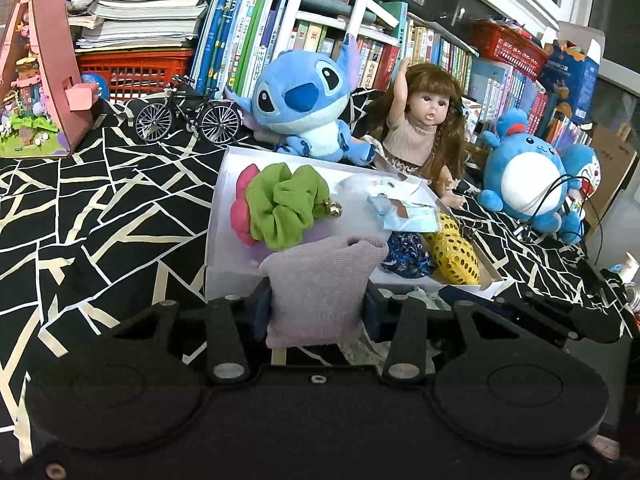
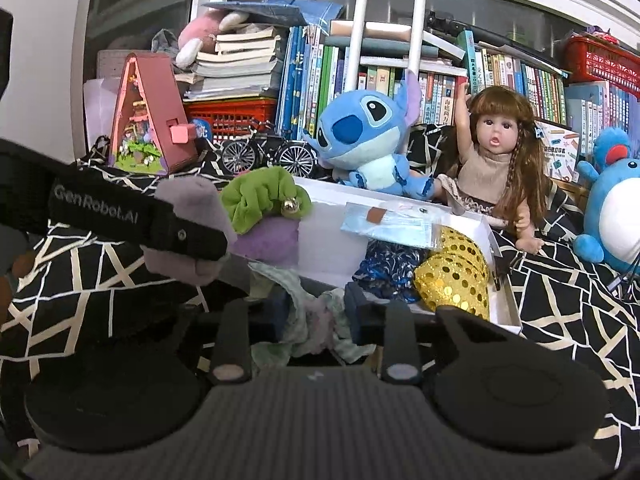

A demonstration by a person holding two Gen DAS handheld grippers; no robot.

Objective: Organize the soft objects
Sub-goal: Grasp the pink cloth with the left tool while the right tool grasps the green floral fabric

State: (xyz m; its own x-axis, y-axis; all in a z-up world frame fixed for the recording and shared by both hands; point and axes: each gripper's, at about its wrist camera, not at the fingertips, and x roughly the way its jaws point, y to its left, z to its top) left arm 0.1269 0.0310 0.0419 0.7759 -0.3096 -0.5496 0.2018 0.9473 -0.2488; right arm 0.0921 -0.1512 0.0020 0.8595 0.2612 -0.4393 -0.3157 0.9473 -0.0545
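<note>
The left gripper [image 1: 318, 300] clamps a folded mauve cloth [image 1: 320, 280] just before the white box [image 1: 218, 216]; the right gripper [image 2: 316, 312] pinches what looks like pale crumpled fabric [image 2: 316, 320] beside it.

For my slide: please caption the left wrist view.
Left gripper holds a lilac cloth before the white box.

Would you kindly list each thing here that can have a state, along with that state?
left gripper: shut on the mauve knit cloth, held at the box's near edge.
right gripper: shut on the pale floral cloth.
white box: open, no lid on it, partly filled.
green scrunchie: lying in the box.
gold sequin pouch: lying in the box.
doll: sitting, one arm raised.
</note>
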